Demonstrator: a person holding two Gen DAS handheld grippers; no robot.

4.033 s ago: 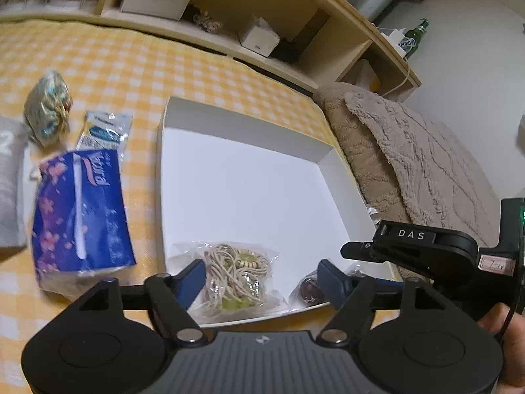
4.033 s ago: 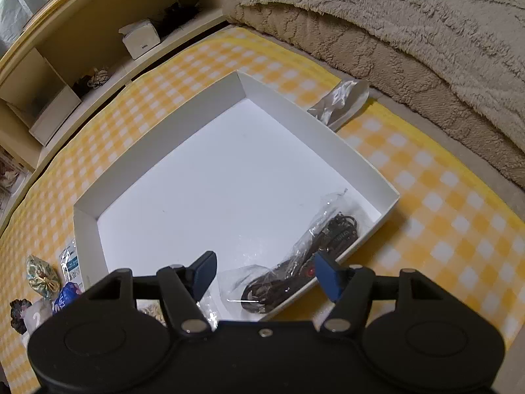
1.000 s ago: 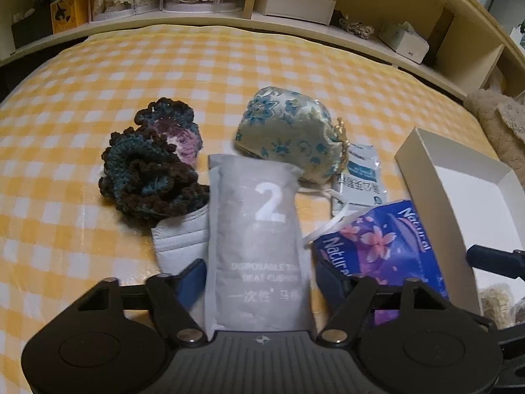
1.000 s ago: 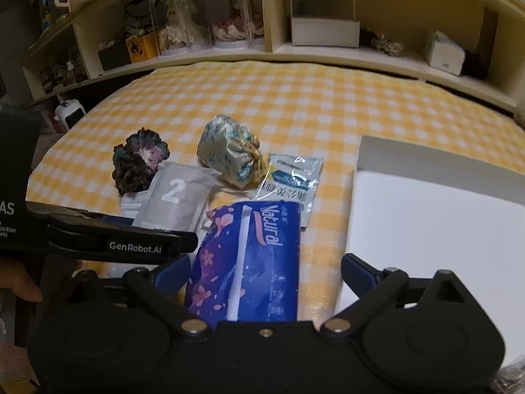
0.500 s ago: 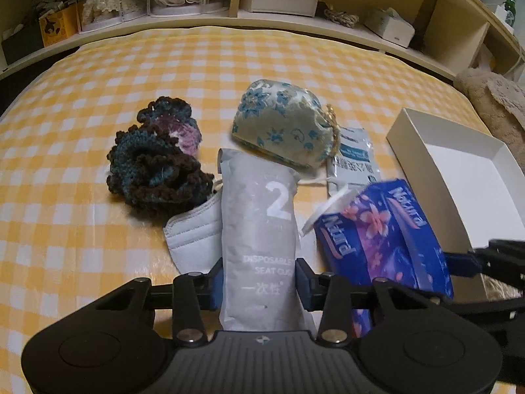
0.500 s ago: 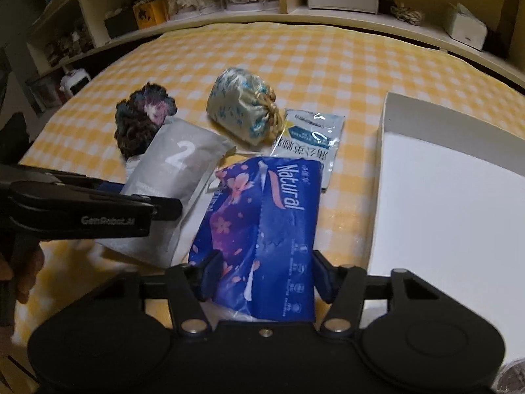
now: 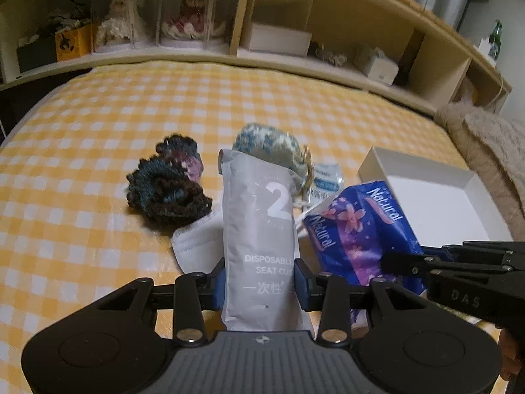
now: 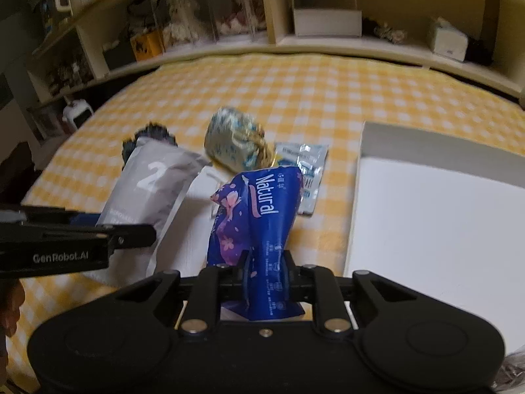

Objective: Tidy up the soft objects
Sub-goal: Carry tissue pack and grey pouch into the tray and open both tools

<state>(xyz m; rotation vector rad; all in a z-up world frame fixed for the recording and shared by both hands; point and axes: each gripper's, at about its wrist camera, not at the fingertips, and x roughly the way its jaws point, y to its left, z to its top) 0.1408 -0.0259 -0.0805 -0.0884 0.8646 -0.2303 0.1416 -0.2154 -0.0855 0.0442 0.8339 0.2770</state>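
The left tool (image 7: 259,277) is closed on the lower part of the grey seat-cover pack (image 7: 259,229), with both pads pressing its sides. This pack, marked with a big "2", lies over a white folded cloth (image 7: 197,246) on the bed with the yellow checked cover (image 7: 98,131).

The right tool (image 8: 265,274) is closing, and its pads already squeeze the blue tissue pack (image 8: 259,216), which is crumpled between them. This pack is just to the right of the grey seat-cover pack.

Behind the grey seat-cover pack sits a flowered drawstring pouch (image 7: 265,146). Left of the pack is a dark crochet piece (image 7: 167,187), touching the white cloth. A small clear sachet (image 8: 306,170) lies behind the tissue pack, partly under it. The white box (image 8: 443,229) stands further right, apart from the grey pack.
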